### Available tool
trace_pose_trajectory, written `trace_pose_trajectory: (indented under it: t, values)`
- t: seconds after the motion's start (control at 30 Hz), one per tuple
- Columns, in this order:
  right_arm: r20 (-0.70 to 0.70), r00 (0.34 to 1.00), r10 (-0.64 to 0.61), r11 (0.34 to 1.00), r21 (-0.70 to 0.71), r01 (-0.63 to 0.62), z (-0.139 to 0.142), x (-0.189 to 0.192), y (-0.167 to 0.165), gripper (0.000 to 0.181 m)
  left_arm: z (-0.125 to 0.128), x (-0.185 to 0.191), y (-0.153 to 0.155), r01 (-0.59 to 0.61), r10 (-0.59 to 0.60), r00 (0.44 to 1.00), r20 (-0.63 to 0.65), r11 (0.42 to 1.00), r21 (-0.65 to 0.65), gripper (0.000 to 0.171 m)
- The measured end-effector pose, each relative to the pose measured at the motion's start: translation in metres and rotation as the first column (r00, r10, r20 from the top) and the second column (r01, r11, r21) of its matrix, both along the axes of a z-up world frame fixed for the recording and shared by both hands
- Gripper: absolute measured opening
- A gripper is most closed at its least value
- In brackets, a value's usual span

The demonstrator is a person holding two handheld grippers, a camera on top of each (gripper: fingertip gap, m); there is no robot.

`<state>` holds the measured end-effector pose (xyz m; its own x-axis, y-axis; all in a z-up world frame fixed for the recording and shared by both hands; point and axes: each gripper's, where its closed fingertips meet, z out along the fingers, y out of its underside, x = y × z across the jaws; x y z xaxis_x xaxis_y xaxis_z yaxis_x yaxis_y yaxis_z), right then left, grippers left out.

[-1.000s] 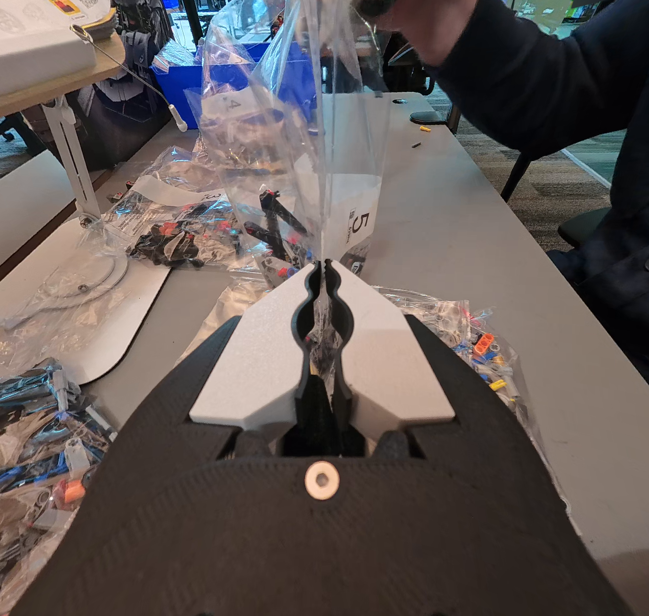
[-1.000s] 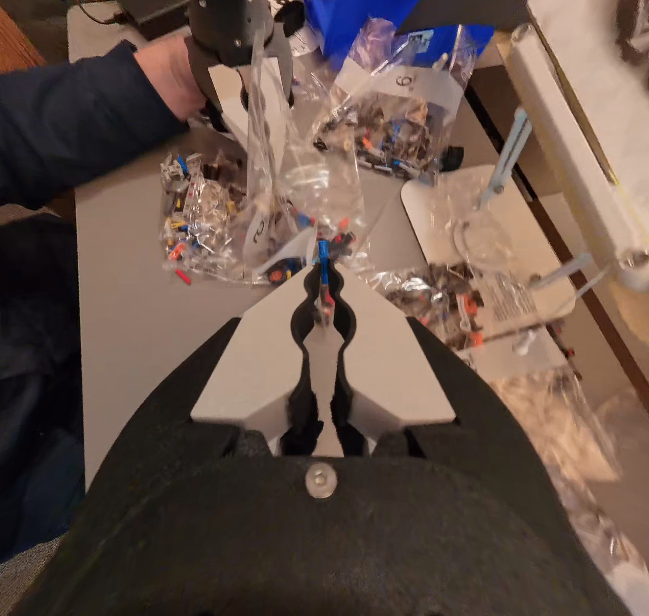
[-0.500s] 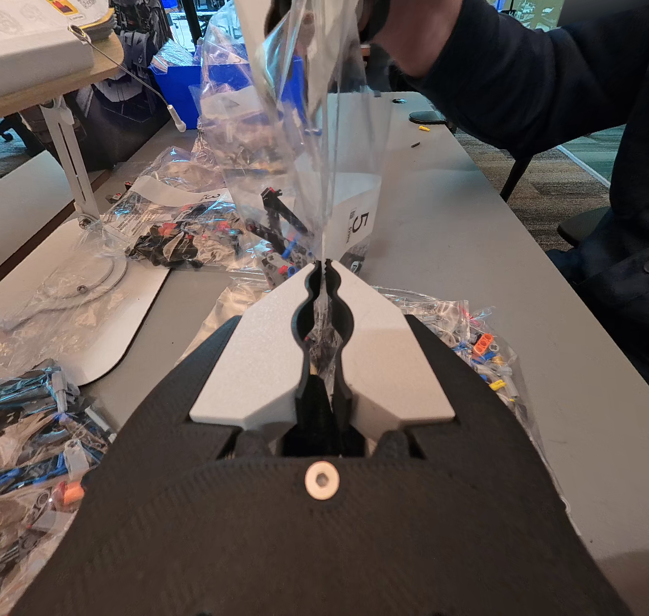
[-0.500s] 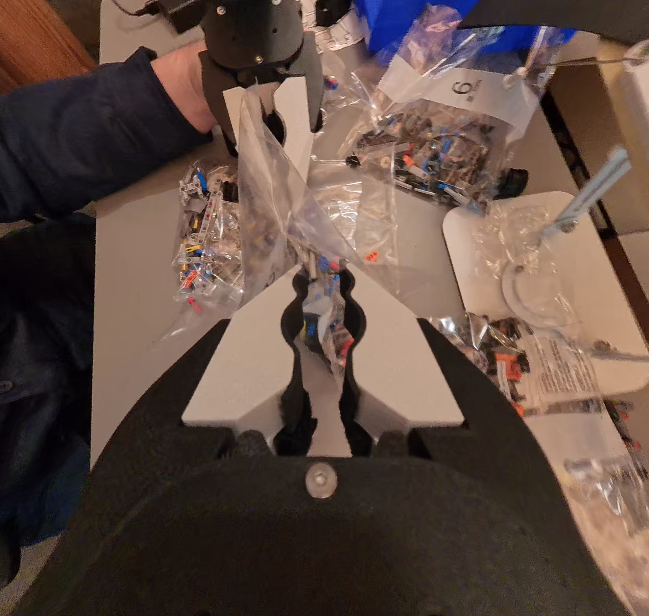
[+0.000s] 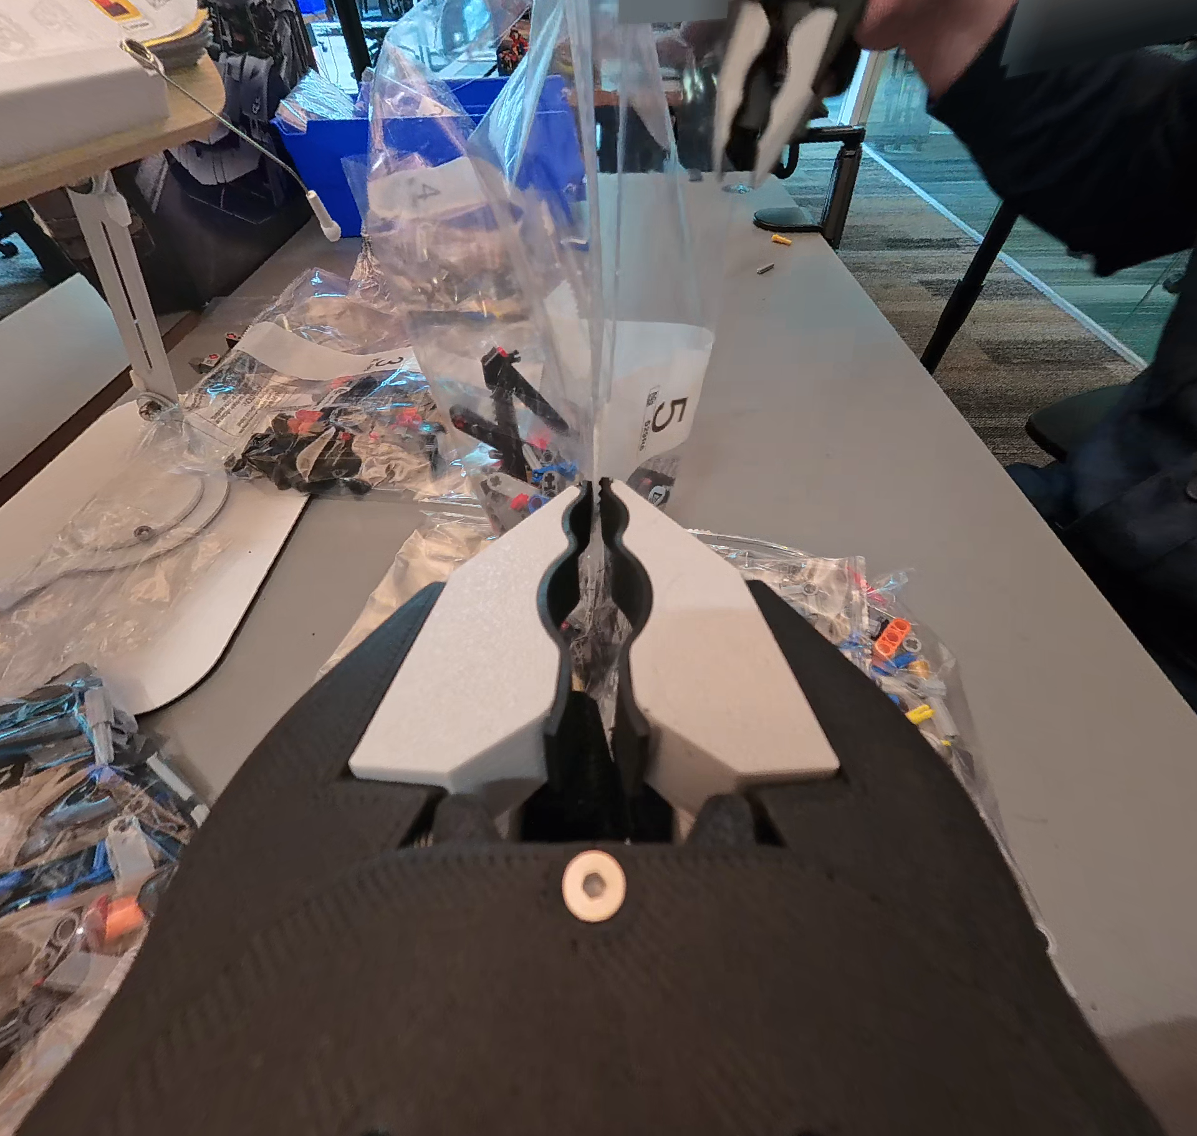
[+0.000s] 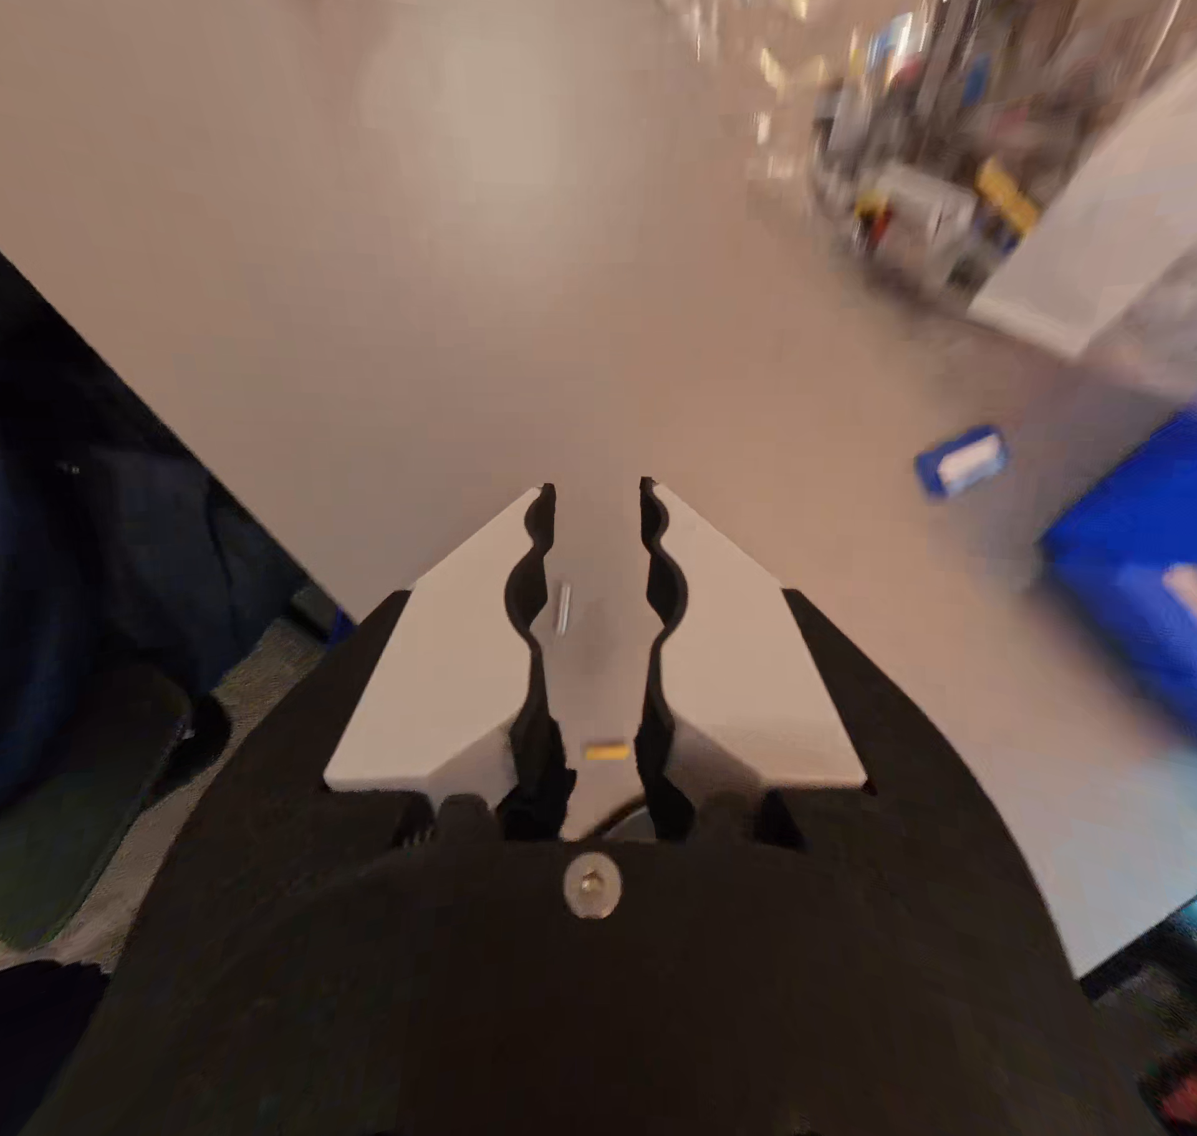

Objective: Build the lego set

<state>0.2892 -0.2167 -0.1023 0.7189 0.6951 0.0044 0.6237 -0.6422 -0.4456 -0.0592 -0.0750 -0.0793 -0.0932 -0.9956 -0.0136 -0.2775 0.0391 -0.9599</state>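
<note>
Left of the clear parts bag point(image 5: 550, 276), further bags of pieces point(image 5: 324, 418) lie on the grey surface point(image 5: 809, 457). The left gripper point(image 5: 596, 486) has its fingers closed on this bag's lower edge. Right of the bag, the right gripper point(image 6: 594, 486) hangs above bare surface, fingers parted, empty.

My left gripper point(image 5: 596, 486) has its jaws pinched together at the tips, level and pointing forward. My right gripper point(image 6: 594, 483) is raised up ahead and to the right of it, jaws parted, gripped in my right hand point(image 5: 920, 10), tips angled downward.
</note>
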Motion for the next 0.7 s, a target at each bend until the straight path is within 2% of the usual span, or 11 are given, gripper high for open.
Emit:
trace_pose_trajectory:
  t: [0.07,0.13,0.2,0.27,0.4,0.53,0.63,0.7]
  values:
    - [-0.016,0.999,-0.042,0.998,-0.057,0.041,-0.019,0.015,-0.024,0.022,-0.001,0.001,0.001,-0.001,0.001,1.000,-0.002,1.000,-0.004,0.001]
    - [0.031,0.996,-0.079,0.990,-0.111,0.082,-0.040,0.029,-0.040,0.021,-0.003,0.001,0.001,-0.003,0.002,1.000,-0.006,1.000,-0.006,0.001]
    - [0.032,0.996,-0.083,0.984,-0.153,0.087,-0.056,0.031,-0.050,0.020,-0.003,0.001,0.001,-0.004,0.004,1.000,-0.009,1.000,-0.006,0.002]
    - [0.011,0.997,-0.079,0.982,-0.169,0.080,-0.066,0.025,-0.053,0.020,-0.004,0.001,0.001,-0.005,0.005,1.000,-0.012,1.000,-0.004,0.002]
    - [0.053,0.994,-0.095,0.981,-0.164,0.103,-0.077,0.027,-0.049,0.002,-0.004,0.000,0.002,-0.009,0.008,1.000,-0.014,1.000,-0.002,0.001]
    - [0.005,0.997,-0.078,0.989,-0.129,0.078,-0.070,0.019,-0.041,0.001,-0.003,0.000,0.001,-0.006,0.006,1.000,-0.016,1.000,0.004,0.001]
    - [-0.092,0.995,-0.043,0.999,-0.033,0.040,-0.041,-0.006,-0.018,0.001,-0.003,0.000,0.001,-0.005,0.005,1.000,-0.015,1.000,0.003,0.002]
    - [-0.145,0.989,0.011,0.998,0.066,-0.002,-0.014,-0.032,0.009,0.001,-0.003,0.000,0.001,-0.004,0.004,1.000,-0.015,1.000,0.004,0.002]
